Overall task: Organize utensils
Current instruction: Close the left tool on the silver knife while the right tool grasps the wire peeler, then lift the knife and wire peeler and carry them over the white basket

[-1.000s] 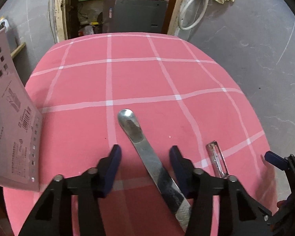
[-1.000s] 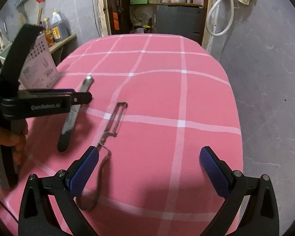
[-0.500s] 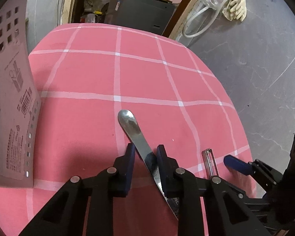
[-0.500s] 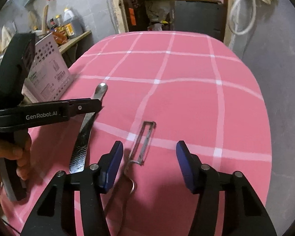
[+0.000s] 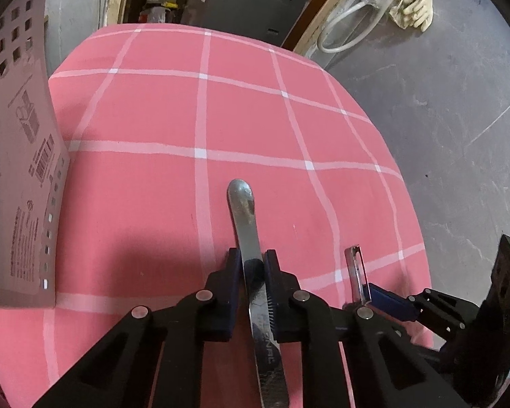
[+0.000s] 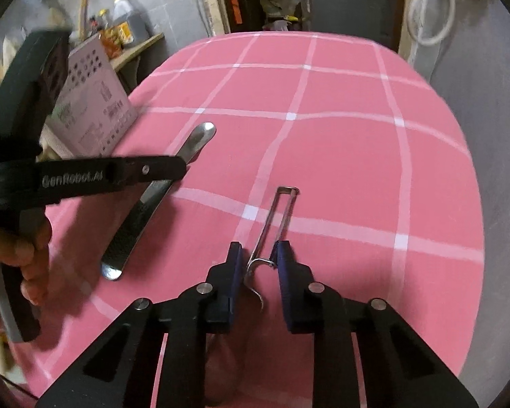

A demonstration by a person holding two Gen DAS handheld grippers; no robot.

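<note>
My left tongs (image 5: 253, 265) are clamped on the flat metal utensil (image 5: 244, 217), blue pads tight against both edges of its shaft near mid-length. Its rounded end sticks out ahead of the pads, over the pink checked tablecloth (image 5: 153, 115); the textured handle end runs back under the tongs toward me. Whether it is lifted or still on the cloth I cannot tell. Far left of these tongs stands a pale perforated basket (image 5: 13, 156) with printed label, on the cloth edge. Just right of the left tongs lies the wire peeler (image 5: 357, 275), with one blue pad of my right tongs beside its near end.

In the right view, the left tongs (image 6: 183, 168) come in from the left, side-on, gripping the utensil (image 6: 142, 204), with the basket (image 6: 91, 112) behind them. My left hand (image 6: 20, 248) wraps the handle at the left edge.

My right tongs (image 6: 259, 255) are nearly closed around the peeler (image 6: 275, 217), pads either side of where blade frame meets wire handle. Right pad looks touching; a thin gap shows on the left, so full clamp I cannot tell. Blade frame points ahead of the pads, lying on the tablecloth (image 6: 357, 156); wire loop curls back between the fingers.
</note>
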